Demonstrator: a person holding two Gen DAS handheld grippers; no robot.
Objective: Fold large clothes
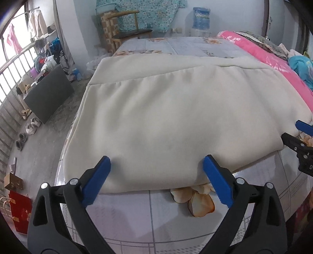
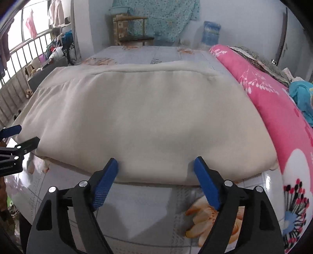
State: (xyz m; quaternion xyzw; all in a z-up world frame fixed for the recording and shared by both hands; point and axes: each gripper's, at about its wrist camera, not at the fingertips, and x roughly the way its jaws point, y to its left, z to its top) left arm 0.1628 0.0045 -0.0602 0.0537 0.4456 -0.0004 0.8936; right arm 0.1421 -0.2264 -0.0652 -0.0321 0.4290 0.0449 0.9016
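Observation:
A large cream garment (image 1: 166, 109) lies folded flat on the bed, also seen in the right wrist view (image 2: 148, 115). My left gripper (image 1: 156, 162) is open, its blue pads (image 1: 97, 175) at the garment's near edge on the left side, holding nothing. My right gripper (image 2: 156, 164) is open at the near edge on the right side, its blue pads (image 2: 205, 181) touching the fabric rim. Each gripper shows at the other view's edge: the right one (image 1: 299, 136), the left one (image 2: 17, 136).
The bed (image 1: 152, 211) has a grey sheet with flower prints. A pink quilt (image 2: 273, 101) lies along the right side with blue clothes (image 1: 301, 68) on it. A chair (image 1: 125, 29), water bottle (image 1: 201, 17), dark box (image 1: 49, 93) and shoes (image 1: 31, 125) stand on the floor left.

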